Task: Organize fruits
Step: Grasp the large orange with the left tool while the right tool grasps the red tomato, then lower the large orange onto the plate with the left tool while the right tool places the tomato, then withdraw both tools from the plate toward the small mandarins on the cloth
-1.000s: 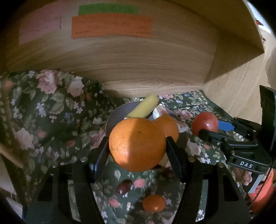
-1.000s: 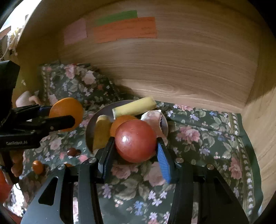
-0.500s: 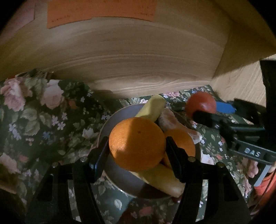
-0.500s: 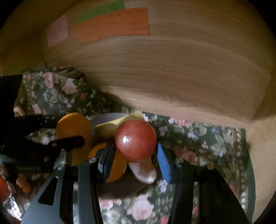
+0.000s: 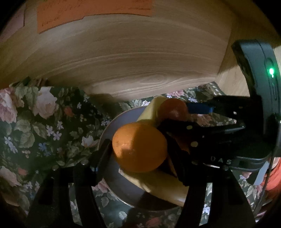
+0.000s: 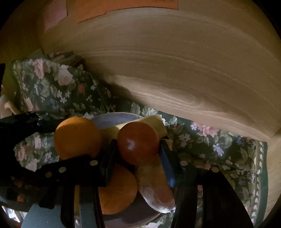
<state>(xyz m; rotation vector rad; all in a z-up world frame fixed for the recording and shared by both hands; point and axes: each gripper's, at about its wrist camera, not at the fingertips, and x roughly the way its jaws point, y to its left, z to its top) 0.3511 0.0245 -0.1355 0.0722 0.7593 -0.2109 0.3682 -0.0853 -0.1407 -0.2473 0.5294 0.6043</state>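
Note:
In the left wrist view my left gripper (image 5: 139, 149) is shut on a large orange (image 5: 138, 145), held just above a grey plate (image 5: 107, 133). From the right, my right gripper (image 5: 175, 115) reaches over the same plate, shut on a red round fruit (image 5: 173, 107). The right wrist view shows that red fruit (image 6: 137, 142) between the pads of my right gripper (image 6: 137, 149). The orange (image 6: 77, 137) hangs close on its left in my left gripper (image 6: 77, 142). On the plate (image 6: 112, 117) lie banana pieces (image 6: 145, 122), a second orange (image 6: 117, 189) and a pale pinkish piece (image 6: 154, 184).
A wooden wall (image 5: 140, 61) with orange paper notes (image 5: 87, 14) rises right behind the plate. A dark floral cloth (image 5: 43, 126) covers the surface and is bunched up at the left. A side wooden wall (image 6: 274, 157) closes in the right.
Both grippers have come forward over the plate, each keeping its fruit. They now stand close side by side, the right gripper's fingers almost against the orange.

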